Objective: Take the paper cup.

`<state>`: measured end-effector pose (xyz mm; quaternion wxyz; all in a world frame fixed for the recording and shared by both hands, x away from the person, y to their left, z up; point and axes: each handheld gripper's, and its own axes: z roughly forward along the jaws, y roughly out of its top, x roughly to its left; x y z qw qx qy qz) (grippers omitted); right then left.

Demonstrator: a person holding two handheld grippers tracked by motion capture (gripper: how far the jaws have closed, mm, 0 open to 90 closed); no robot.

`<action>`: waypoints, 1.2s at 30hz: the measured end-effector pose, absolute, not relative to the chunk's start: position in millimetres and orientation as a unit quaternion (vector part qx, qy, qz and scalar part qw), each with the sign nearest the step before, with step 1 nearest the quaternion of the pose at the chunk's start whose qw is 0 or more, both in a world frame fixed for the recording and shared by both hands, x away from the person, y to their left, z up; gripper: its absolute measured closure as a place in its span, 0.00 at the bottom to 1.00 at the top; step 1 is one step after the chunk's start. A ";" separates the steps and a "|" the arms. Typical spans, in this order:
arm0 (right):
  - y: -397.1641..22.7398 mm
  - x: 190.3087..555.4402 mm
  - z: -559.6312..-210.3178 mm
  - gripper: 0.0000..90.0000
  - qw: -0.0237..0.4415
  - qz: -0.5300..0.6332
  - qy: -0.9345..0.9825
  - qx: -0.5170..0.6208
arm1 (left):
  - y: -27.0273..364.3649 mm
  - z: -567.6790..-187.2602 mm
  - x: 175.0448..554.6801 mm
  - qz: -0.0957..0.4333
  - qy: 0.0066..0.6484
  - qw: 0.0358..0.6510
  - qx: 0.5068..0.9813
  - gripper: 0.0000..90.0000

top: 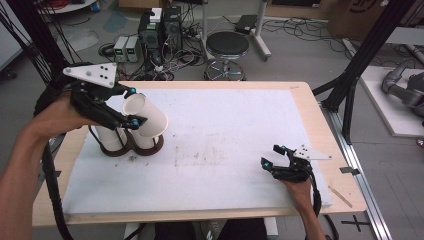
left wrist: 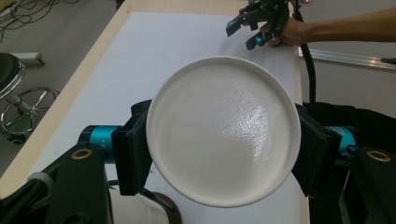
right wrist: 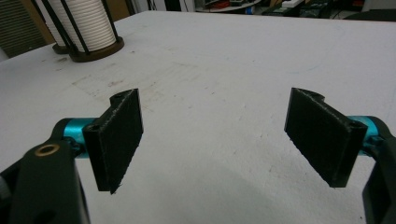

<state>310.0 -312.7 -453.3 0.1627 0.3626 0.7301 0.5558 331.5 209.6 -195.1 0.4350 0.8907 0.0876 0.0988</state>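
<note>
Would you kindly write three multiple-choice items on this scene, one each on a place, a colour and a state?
1. Where on the table does the rack stand?
A. its left part
B. its right edge
C. its middle

2. What colour is the held cup?
A. red
B. white
C. black

3. How do the right gripper's jaws stand?
A. shut on a cup
B. open with nothing between them
C. shut on the rack

Key:
1. A: in the high view the rack stands near the table's left edge.
2. B: the left gripper clamps a white cup.
3. B: the right gripper view shows the pads apart over bare mat.
</note>
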 end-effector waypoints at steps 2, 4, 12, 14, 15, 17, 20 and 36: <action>-312.7 310.2 -453.3 0.22 0.158 0.556 0.730 0.365 | 208.1 -199.5 329.6 0.096 0.089 0.439 0.889 0.36; -312.9 310.9 -453.4 0.22 0.156 0.556 0.731 0.365 | 207.2 -203.5 327.6 0.094 0.089 0.444 0.887 0.36; -312.5 310.8 -453.4 0.22 0.158 0.554 0.732 0.364 | 205.5 -220.7 322.0 0.087 0.089 0.459 0.880 0.36; -312.5 310.6 -453.3 0.22 0.158 0.554 0.731 0.364 | 205.2 -225.5 321.8 0.085 0.089 0.461 0.879 0.36; -312.5 310.5 -453.4 0.22 0.158 0.555 0.731 0.364 | 205.0 -227.1 321.8 0.084 0.088 0.461 0.879 0.36; -312.6 310.5 -453.4 0.22 0.158 0.555 0.731 0.363 | 204.6 -231.3 321.8 0.082 0.090 0.461 0.879 0.36; -312.6 310.5 -453.3 0.22 0.158 0.556 0.732 0.362 | 204.5 -237.5 320.7 0.080 0.092 0.463 0.878 0.36; -312.6 310.2 -453.3 0.22 0.155 0.557 0.733 0.358 | 207.9 -274.7 310.8 0.070 0.110 0.487 0.863 0.36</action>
